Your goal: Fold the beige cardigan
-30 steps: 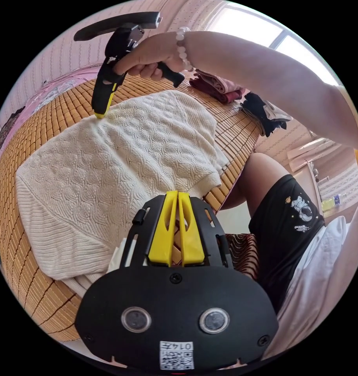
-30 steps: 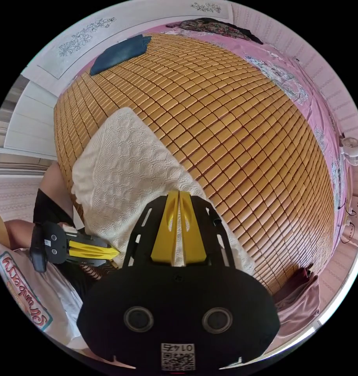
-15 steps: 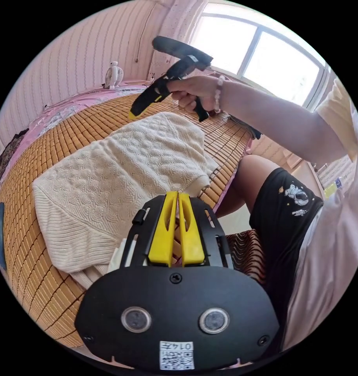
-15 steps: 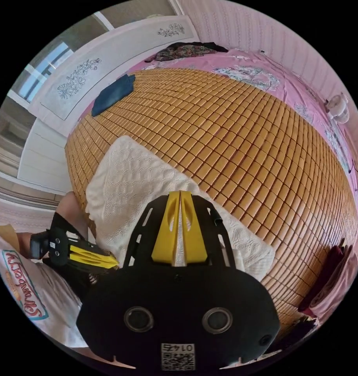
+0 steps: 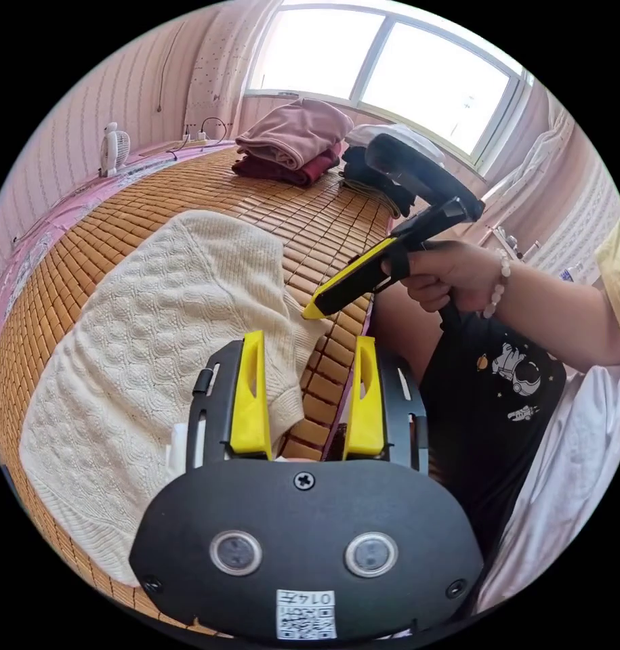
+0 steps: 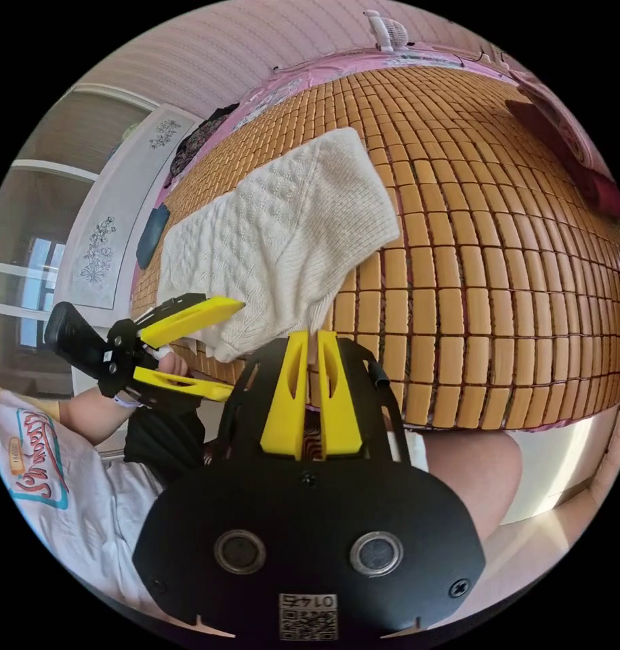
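Note:
The beige cable-knit cardigan (image 5: 160, 338) lies folded flat on the bamboo mat (image 5: 323, 223), near the mat's edge. My left gripper (image 5: 310, 336) is open over the cardigan's near corner and the mat edge, with nothing between its jaws. Just beyond it hovers my right gripper (image 5: 308, 313), held in a hand, jaws together and empty. In the right gripper view, the right gripper (image 6: 311, 333) is shut just off the cardigan's (image 6: 282, 230) ribbed edge. The left gripper (image 6: 235, 349) is open at the left of that view.
Folded pink and maroon clothes (image 5: 293, 142) and a dark pile (image 5: 384, 183) sit at the mat's far end under the window. A small fan (image 5: 113, 145) stands by the wall. A dark blue garment (image 6: 152, 233) lies beyond the cardigan. The person's leg (image 6: 472, 474) is beside the mat edge.
My left gripper has opened. The right gripper has come off the cardigan's far side to the near edge of the mat. The cardigan lies as before.

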Tool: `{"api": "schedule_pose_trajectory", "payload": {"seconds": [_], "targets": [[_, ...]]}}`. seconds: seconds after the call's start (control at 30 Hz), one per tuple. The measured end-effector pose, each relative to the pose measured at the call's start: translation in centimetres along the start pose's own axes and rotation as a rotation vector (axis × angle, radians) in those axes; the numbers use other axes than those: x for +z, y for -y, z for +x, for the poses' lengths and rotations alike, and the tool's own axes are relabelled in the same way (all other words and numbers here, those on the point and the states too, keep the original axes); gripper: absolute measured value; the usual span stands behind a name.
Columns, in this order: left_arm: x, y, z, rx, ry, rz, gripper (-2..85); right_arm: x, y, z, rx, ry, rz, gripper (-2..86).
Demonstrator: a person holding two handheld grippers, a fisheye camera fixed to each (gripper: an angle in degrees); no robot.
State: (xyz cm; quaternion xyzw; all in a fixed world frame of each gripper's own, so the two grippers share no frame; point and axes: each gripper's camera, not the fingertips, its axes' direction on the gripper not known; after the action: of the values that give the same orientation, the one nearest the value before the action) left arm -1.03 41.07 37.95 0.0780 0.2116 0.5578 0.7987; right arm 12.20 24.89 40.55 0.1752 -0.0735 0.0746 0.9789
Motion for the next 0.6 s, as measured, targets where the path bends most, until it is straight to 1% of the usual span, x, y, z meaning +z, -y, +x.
{"api": "schedule_pose_trajectory", "payload": {"seconds": [0.1,0.17,0.23,0.27,0.3,0.4,0.43,0.47,0.5,0.53,0.57,0.6], "targets": [[2.0,1.6,0.7,0.035,0.041,-0.073,16.7,-0.5,-0.7,1.6,-0.018,0.079,0.011,0.9],[3.0,2.3,1.0,0.028,0.098,-0.111,10.8,-1.3,-1.3,2.5,-0.032,0.149,0.05,0.7],[2.8,2.3,0.9,-0.017,0.173,-0.103,4.6,-1.9,-1.7,3.7,-0.05,0.304,0.09,0.6],[2.7,2.0,0.5,-0.037,0.198,-0.106,2.3,-1.9,-1.8,4.0,-0.054,0.328,0.091,0.6],[2.6,1.8,0.3,-0.035,0.185,-0.109,2.0,-1.8,-1.8,4.3,-0.075,0.354,0.083,0.6],[1.0,0.5,-1.1,-0.087,0.05,-0.105,0.7,-2.4,-1.9,4.6,-0.139,0.336,0.029,0.9],[0.2,-0.3,-1.5,-0.101,0.003,-0.109,0.4,-3.5,-2.2,4.9,-0.167,0.344,0.077,1.2],[-0.6,-1.3,-1.7,-0.111,-0.029,-0.106,0.3,-4.1,-2.4,5.3,-0.162,0.341,0.113,1.5],[-1.1,-1.8,-1.7,-0.113,-0.039,-0.104,0.2,-5.1,-2.8,6.4,-0.125,0.322,0.189,3.2],[-1.8,-2.9,-1.7,-0.115,-0.045,-0.105,0.1,-5.9,-3.2,7.8,-0.061,0.284,0.276,6.0],[-2.3,-3.8,-1.6,-0.115,-0.04,-0.114,0.0,-6.1,-3.4,8.6,-0.027,0.271,0.309,8.1],[-2.6,-4.2,-1.5,-0.115,-0.037,-0.118,0.0,-5.9,-3.4,10.1,0.035,0.272,0.332,12.2]]}}
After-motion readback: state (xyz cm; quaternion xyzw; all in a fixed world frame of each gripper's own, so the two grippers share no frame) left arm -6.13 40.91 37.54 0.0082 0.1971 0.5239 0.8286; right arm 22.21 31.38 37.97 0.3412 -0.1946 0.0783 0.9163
